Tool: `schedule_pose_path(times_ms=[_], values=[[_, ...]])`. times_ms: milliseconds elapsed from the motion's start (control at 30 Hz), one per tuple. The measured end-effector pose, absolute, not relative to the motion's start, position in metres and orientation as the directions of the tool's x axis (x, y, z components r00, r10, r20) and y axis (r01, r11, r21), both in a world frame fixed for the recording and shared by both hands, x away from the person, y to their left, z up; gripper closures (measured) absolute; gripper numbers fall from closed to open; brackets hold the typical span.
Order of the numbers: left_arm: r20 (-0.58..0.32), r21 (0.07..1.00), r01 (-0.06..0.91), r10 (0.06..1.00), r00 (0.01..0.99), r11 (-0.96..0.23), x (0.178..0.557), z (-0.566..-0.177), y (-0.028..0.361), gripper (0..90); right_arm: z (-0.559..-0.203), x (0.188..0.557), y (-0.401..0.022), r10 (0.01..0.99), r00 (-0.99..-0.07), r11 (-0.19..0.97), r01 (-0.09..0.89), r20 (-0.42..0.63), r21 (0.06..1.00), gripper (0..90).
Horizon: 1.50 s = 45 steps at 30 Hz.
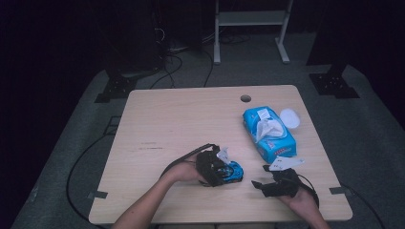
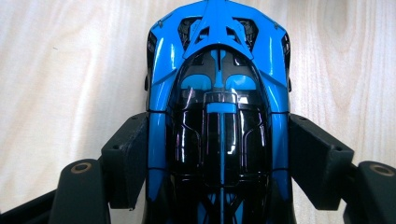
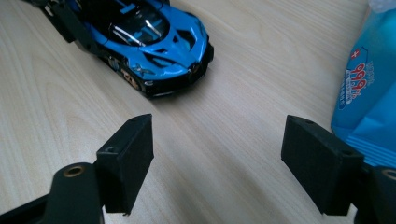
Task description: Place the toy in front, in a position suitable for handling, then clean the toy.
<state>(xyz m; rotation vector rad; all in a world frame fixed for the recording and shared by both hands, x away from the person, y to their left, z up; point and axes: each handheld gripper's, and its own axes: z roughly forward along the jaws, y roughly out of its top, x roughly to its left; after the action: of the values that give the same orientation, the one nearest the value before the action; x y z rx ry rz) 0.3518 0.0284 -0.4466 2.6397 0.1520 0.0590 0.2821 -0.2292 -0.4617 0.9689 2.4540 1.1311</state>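
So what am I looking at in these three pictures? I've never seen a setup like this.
A person sits at a wooden table, holding a hand-held gripper in each hand. One picture looks down from above; the other two come from cameras riding on each gripper, looking along its black jaws. The left gripper has its jaws pressed on the sides of a blue toy car, which sits on the table. The right gripper is open with nothing between its jaws. A blue pack of wipes and a white lid lie further back.

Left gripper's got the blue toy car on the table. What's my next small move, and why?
Probably bring the right gripper, jaws open and holding nothing, toward the wet-wipe pack: a wipe sticks up from it, and the left gripper already clamps the blue toy car.
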Motion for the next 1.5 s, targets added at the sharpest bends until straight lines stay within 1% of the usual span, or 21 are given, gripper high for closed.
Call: schedule_pose_path(times_ms=[133, 267, 367, 567, 700, 767, 900, 1033, 1133, 1300, 1500], values=[[0.013, 0.476, 0.098, 0.118, 0.993, -0.874, 0.351, -0.452, 0.028, 28.2, -0.462, 0.283, -0.230, 0.676, -0.736, 0.468, 0.465, 0.035, 0.752, 24.3], [0.010, 0.497, 0.106, 0.127, 0.992, -0.861, 0.351, -0.453, 0.029, 27.5, -0.461, 0.283, -0.230, 0.679, -0.733, 0.465, 0.466, 0.035, 0.752, 24.3], [-0.005, 0.551, 0.127, 0.149, 0.989, -0.825, 0.351, -0.449, 0.033, 21.9, -0.461, 0.284, -0.231, 0.684, -0.729, 0.461, 0.464, 0.031, 0.757, 24.3], [0.016, 0.623, 0.138, 0.189, 0.982, -0.770, 0.352, -0.439, 0.051, 16.5, -0.458, 0.284, -0.234, 0.707, -0.707, 0.435, 0.466, 0.028, 0.770, 24.3], [0.037, 0.674, 0.146, 0.231, 0.972, -0.724, 0.346, -0.437, 0.069, 11.4, -0.446, 0.286, -0.241, 0.735, -0.678, 0.398, 0.443, 0.011, 0.803, 24.3], [0.042, 0.699, 0.142, 0.240, 0.970, -0.700, 0.342, -0.438, 0.079, 11.0, -0.439, 0.288, -0.245, 0.750, -0.662, 0.372, 0.437, 0.013, 0.819, 24.3], [0.042, 0.738, 0.151, 0.269, 0.962, -0.657, 0.334, -0.443, 0.094, 10.4, -0.420, 0.299, -0.254, 0.781, -0.624, 0.347, 0.405, -0.022, 0.846, 24.3], [0.039, 0.769, 0.161, 0.296, 0.954, -0.619, 0.331, -0.444, 0.108, 10.1, -0.399, 0.321, -0.262, 0.820, -0.571, 0.316, 0.396, -0.039, 0.862, 24.3], [0.041, 0.782, 0.154, 0.295, 0.955, -0.604, 0.329, -0.441, 0.112, 9.8, -0.388, 0.338, -0.263, 0.839, -0.542, 0.311, 0.394, -0.055, 0.865, 24.3], [0.050, 0.788, 0.143, 0.295, 0.954, -0.598, 0.329, -0.443, 0.111, 9.8, -0.384, 0.356, -0.260, 0.847, -0.526, 0.329, 0.396, -0.082, 0.858, 24.3], [0.056, 0.781, 0.149, 0.306, 0.950, -0.606, 0.330, -0.447, 0.112, 8.2, -0.387, 0.379, -0.250, 0.857, -0.497, 0.384, 0.434, -0.139, 0.815, 24.2]])
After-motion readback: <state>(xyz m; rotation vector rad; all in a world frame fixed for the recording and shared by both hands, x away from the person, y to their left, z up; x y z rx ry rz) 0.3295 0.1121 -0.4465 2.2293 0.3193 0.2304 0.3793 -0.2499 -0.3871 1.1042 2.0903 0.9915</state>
